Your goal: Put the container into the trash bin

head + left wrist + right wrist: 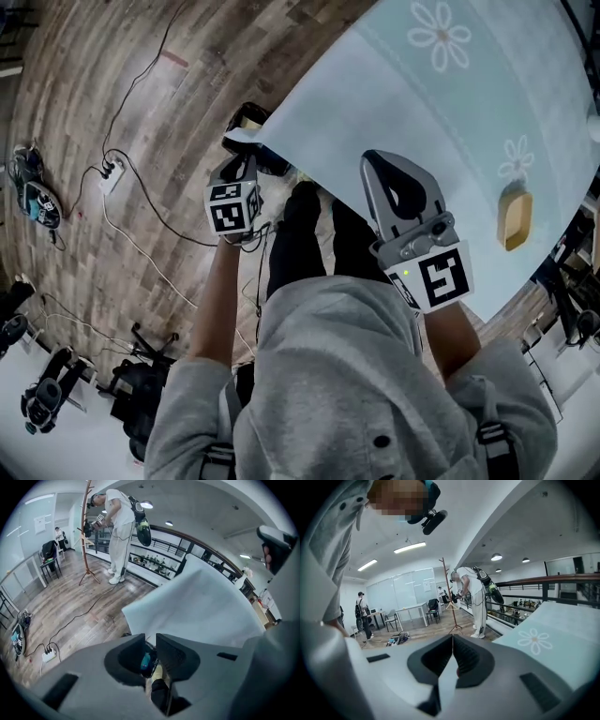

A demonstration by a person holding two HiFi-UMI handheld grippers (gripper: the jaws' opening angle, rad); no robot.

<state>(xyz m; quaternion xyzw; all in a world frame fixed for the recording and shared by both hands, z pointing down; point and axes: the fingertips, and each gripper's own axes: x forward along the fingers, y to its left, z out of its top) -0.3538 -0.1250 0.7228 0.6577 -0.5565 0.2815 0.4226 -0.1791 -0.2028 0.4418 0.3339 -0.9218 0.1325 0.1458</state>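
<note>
Tan container (515,217) on pale-blue tablecloth (422,122); left hand-held gripper (150,639) slightly apart, empty; right hand-held gripper (452,637) together, empty

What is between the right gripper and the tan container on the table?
Nothing but bare blue tablecloth. The head view shows it between the right gripper and the container.

Two grippers, the left gripper (150,638) and the right gripper (453,638); one container (514,217) near the right edge of the tabletop (412,112); one power strip (111,174); one coat stand (449,597).
</note>
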